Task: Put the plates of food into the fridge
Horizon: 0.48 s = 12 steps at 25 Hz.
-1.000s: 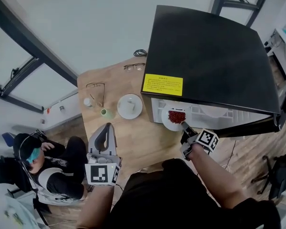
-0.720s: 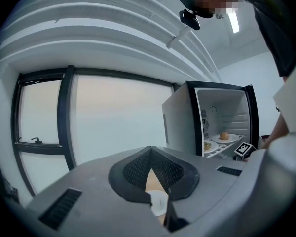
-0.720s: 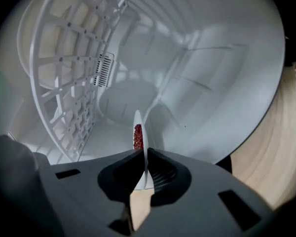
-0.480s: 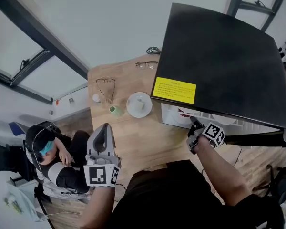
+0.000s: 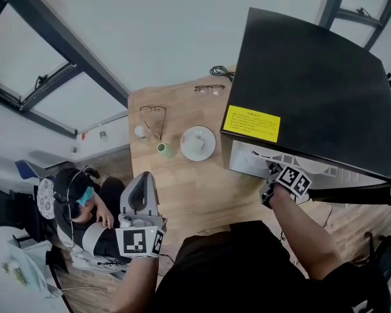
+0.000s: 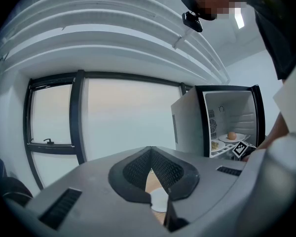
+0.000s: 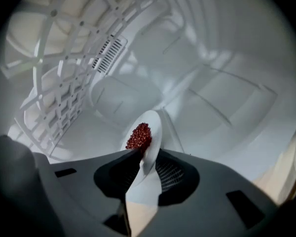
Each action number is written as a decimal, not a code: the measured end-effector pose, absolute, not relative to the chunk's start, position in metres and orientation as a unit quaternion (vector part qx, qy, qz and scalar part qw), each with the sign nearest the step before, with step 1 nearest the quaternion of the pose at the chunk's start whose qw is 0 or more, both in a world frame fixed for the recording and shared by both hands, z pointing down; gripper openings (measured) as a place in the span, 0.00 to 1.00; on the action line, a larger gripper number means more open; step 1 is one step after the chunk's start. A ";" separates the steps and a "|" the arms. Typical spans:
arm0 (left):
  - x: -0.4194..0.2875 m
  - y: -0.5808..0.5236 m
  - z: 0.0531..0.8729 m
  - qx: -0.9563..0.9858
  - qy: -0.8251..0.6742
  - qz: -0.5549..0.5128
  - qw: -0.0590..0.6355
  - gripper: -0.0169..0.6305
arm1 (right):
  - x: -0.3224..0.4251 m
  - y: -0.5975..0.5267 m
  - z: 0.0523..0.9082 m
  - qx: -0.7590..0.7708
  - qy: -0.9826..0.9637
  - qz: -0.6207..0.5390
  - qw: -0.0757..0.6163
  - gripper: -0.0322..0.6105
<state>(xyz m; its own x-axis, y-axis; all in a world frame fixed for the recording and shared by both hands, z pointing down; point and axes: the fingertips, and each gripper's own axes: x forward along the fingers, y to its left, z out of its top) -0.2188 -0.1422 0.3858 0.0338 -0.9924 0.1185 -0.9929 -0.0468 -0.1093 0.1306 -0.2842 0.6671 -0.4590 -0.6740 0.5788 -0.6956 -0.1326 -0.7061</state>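
The plate (image 7: 151, 127) with its heap of red food (image 7: 139, 136) is inside the fridge (image 5: 313, 77), near the white inner wall, with the wire shelf (image 7: 54, 83) to the left in the right gripper view. The plate's near rim stands between the jaws of the right gripper (image 7: 144, 154), which have just been opening and now stand parted, not clamped on the rim. That gripper reaches into the fridge's open front, under the yellow label (image 5: 251, 123). Higher in the fridge, two more plates (image 6: 231, 137) sit on a shelf. Beside the fridge, on the table (image 5: 195, 188), lie another white plate (image 5: 198, 143), a green cup (image 5: 164, 150) and two pairs of glasses (image 5: 153, 116). The left gripper (image 6: 150, 154) hangs over the table's near edge, well away from the fridge, jaw tips together and empty.
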 end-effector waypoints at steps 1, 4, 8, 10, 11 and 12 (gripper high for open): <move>-0.221 -0.141 0.384 0.718 -0.692 0.079 0.000 0.03 | 0.130 -0.284 0.667 0.527 -0.662 0.532 0.028 0.21; -0.227 -0.135 0.381 0.716 -0.694 0.071 -0.005 0.03 | 0.125 -0.281 0.667 0.540 -0.674 0.498 0.076 0.25; -0.235 -0.122 0.376 0.715 -0.696 0.066 -0.012 0.03 | 0.123 -0.273 0.665 0.555 -0.684 0.459 0.120 0.37; -0.242 -0.115 0.375 0.714 -0.697 0.063 -0.012 0.03 | 0.126 -0.266 0.662 0.567 -0.682 0.444 0.129 0.38; -0.246 -0.111 0.375 0.714 -0.698 0.061 -0.011 0.03 | 0.128 -0.263 0.660 0.574 -0.681 0.436 0.131 0.38; -0.249 -0.107 0.375 0.713 -0.699 0.059 -0.010 0.03 | 0.131 -0.259 0.657 0.580 -0.681 0.427 0.131 0.38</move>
